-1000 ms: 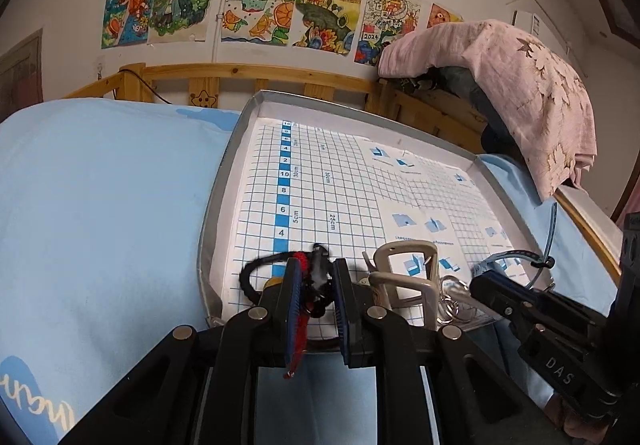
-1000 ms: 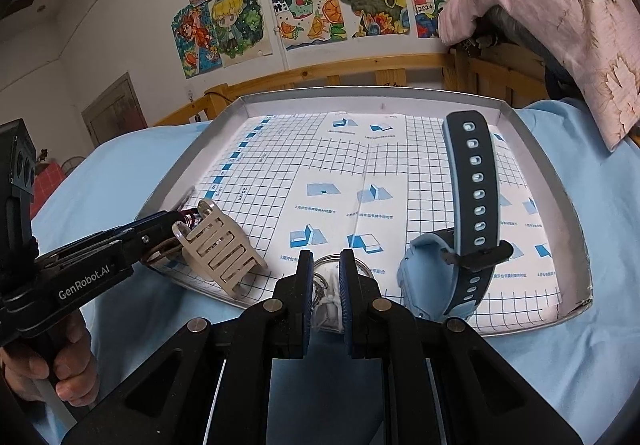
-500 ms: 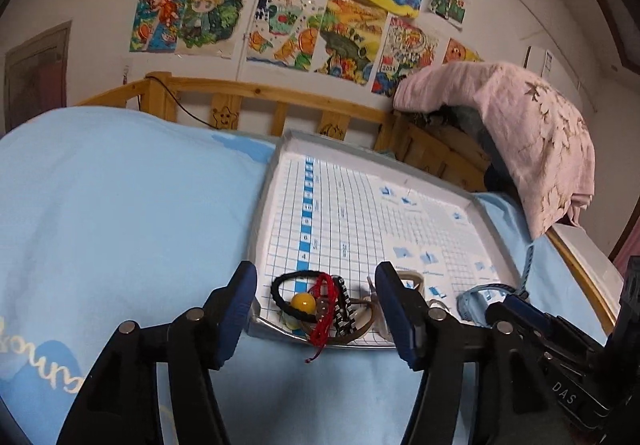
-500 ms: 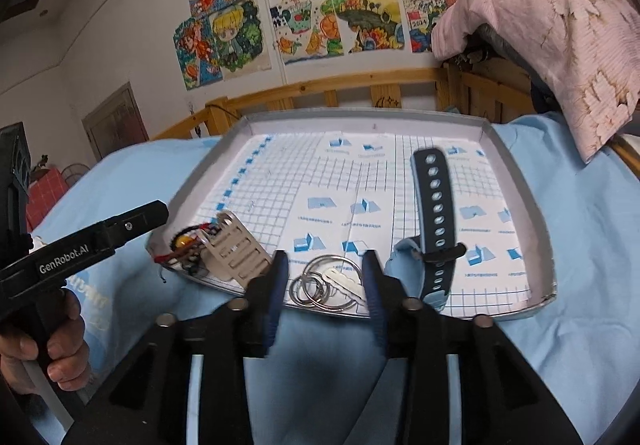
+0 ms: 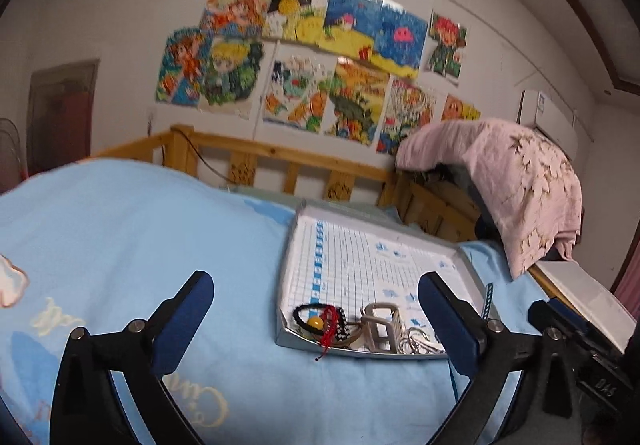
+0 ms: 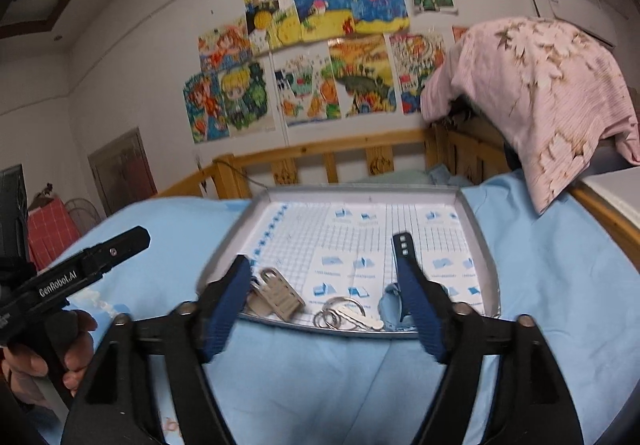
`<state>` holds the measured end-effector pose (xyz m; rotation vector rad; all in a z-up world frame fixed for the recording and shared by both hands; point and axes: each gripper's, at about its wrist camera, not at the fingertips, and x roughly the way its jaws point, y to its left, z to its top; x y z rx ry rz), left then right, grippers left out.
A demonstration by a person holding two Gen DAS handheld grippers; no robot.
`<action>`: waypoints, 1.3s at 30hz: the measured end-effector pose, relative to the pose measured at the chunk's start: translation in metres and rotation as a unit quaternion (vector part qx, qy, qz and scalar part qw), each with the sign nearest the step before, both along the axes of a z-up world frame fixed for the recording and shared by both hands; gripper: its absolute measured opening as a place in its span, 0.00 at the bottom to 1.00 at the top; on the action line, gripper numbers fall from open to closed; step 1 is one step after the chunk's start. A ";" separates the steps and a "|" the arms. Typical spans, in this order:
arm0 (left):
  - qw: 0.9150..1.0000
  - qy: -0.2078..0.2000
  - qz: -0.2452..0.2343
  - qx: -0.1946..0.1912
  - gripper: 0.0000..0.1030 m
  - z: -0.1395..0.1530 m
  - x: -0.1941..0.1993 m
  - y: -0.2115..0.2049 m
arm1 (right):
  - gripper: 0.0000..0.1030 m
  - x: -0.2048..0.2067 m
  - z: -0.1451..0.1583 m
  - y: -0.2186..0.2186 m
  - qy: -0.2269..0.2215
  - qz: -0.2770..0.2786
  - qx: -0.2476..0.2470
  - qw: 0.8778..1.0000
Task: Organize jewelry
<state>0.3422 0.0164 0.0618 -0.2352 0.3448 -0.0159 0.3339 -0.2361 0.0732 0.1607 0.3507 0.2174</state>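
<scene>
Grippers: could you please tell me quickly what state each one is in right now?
Left gripper: open, holding nothing, short of the tray.
Right gripper: open, holding nothing; the key rings lie in the tray between its fingers.

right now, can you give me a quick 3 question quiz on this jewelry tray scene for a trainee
1. True or false: the left gripper is shut on the black hair tie.
2. Which item lies at the tray's near right? A) blue watch B) beige clip C) key rings
3. Fill in: the tray rests on a light ____ bedsheet.

Key: 1 false, both grippers are open, the right gripper too. 2 A. 3 blue.
</scene>
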 end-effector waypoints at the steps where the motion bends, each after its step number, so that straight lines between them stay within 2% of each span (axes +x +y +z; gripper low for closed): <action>1: 1.000 -0.007 0.003 0.004 1.00 0.003 -0.006 -0.001 | 0.78 -0.003 0.004 0.000 -0.006 0.002 0.000 1.000; 5: 1.000 -0.019 0.005 0.017 1.00 0.010 -0.028 -0.002 | 0.89 -0.027 0.015 0.001 -0.030 0.008 0.000 1.000; 8: 0.999 -0.030 -0.003 0.026 1.00 0.014 -0.049 -0.004 | 0.90 -0.046 0.019 0.004 -0.044 0.010 -0.007 0.999; 11: 0.998 -0.040 -0.008 0.037 1.00 0.018 -0.068 -0.006 | 0.97 -0.068 0.021 0.005 -0.056 0.008 -0.017 0.998; 19: 0.998 -0.049 -0.010 0.045 1.00 0.014 -0.121 -0.002 | 0.97 -0.120 0.020 -0.002 -0.068 -0.004 -0.010 0.998; 22: 0.997 -0.055 -0.011 0.059 1.00 0.008 -0.143 -0.003 | 0.97 -0.140 0.017 -0.001 -0.080 -0.009 -0.024 0.996; 28: 0.997 -0.048 -0.012 0.064 1.00 -0.007 -0.175 -0.003 | 0.97 -0.174 0.009 0.004 -0.093 -0.015 -0.045 0.995; 39: 0.996 -0.041 0.018 0.082 1.00 -0.028 -0.215 0.010 | 0.98 -0.206 -0.011 0.010 -0.076 -0.006 -0.053 0.996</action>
